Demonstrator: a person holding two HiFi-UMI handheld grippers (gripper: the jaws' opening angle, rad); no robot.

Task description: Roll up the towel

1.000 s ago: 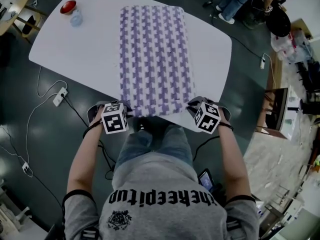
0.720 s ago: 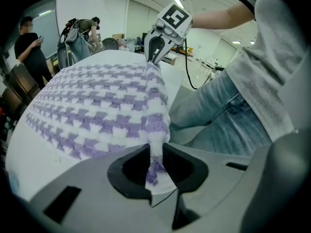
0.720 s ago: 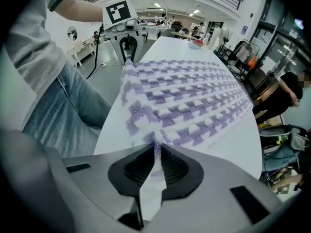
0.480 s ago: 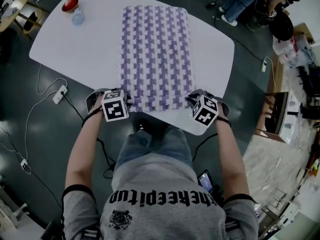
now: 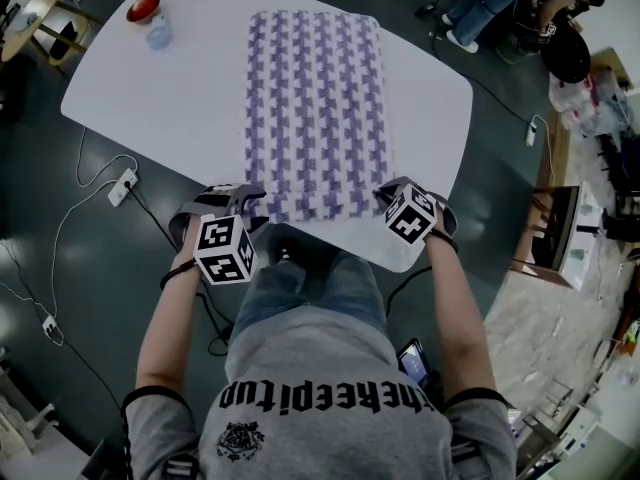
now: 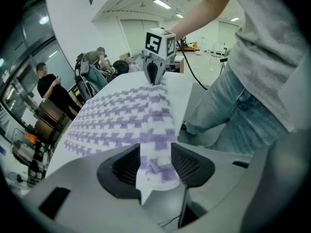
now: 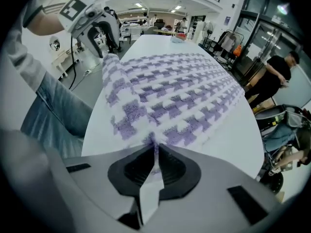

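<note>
I am barely beginning: the purple-and-white checked terry towel point(image 5: 315, 108) is lying unrolled on the white oval table point(image 5: 170, 98). My right gripper point(image 7: 154, 155) is pinching one near corner; my left gripper point(image 6: 155, 161) has just been spreading its jaws, the other corner lying loose between them

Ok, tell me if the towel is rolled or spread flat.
Spread flat: the towel lies full length on the table, near edge lifted, no roll formed.

A white table point(image 5: 180, 88) is noted on a dark floor point(image 5: 60, 298). A red bowl point(image 5: 142, 9) is recorded at its far left corner, with a small clear container point(image 5: 158, 34) just beside it, nearer. A white power strip point(image 5: 121, 190) with a cable point(image 5: 70, 230) is seen on the floor, left.
</note>
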